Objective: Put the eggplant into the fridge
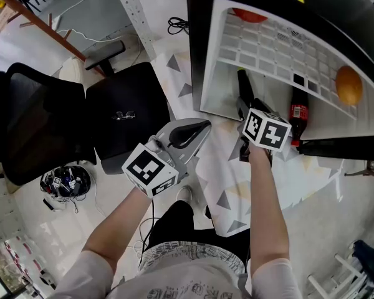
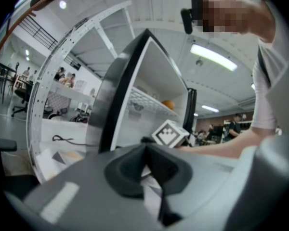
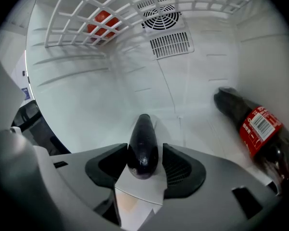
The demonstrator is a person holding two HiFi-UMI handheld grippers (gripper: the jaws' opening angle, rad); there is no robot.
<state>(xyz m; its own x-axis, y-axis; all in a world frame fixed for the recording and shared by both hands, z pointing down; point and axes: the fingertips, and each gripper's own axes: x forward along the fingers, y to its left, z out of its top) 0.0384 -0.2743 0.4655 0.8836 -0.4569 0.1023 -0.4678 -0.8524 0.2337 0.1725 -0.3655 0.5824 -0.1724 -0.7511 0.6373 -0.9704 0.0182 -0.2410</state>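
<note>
Room: an office floor under a white sheet with grey triangles [image 1: 232, 189]; a black office chair [image 1: 43, 120] stands at the left.
Fridge: the fridge [image 1: 213, 61] stands open at the far right, white inside, with a round fan vent [image 3: 163, 17] on its back wall.
Shelf: a white wire shelf [image 1: 280, 42] crosses the upper part; an orange [image 1: 349, 85] sits on its right end and a red round fruit [image 3: 102, 23] on its left.
Bottle: a cola bottle [image 3: 257, 126] with a red label lies on the fridge floor at the right, well apart from the eggplant.
Eggplant: the eggplant [image 3: 143, 126] is inside the fridge, lying on the white floor with its tip pointing at the back wall; its near end sits between the right gripper's pads.
Right gripper: the right gripper [image 3: 145, 148] reaches into the fridge, angled down; its jaws stand wide, the left pad is right against the skin and a slim gap shows on the right pad's side.
Left gripper: the left gripper [image 2: 144, 150] hangs outside the fridge, near the person's body; its jaws meet at the tips with nothing between them.
</note>
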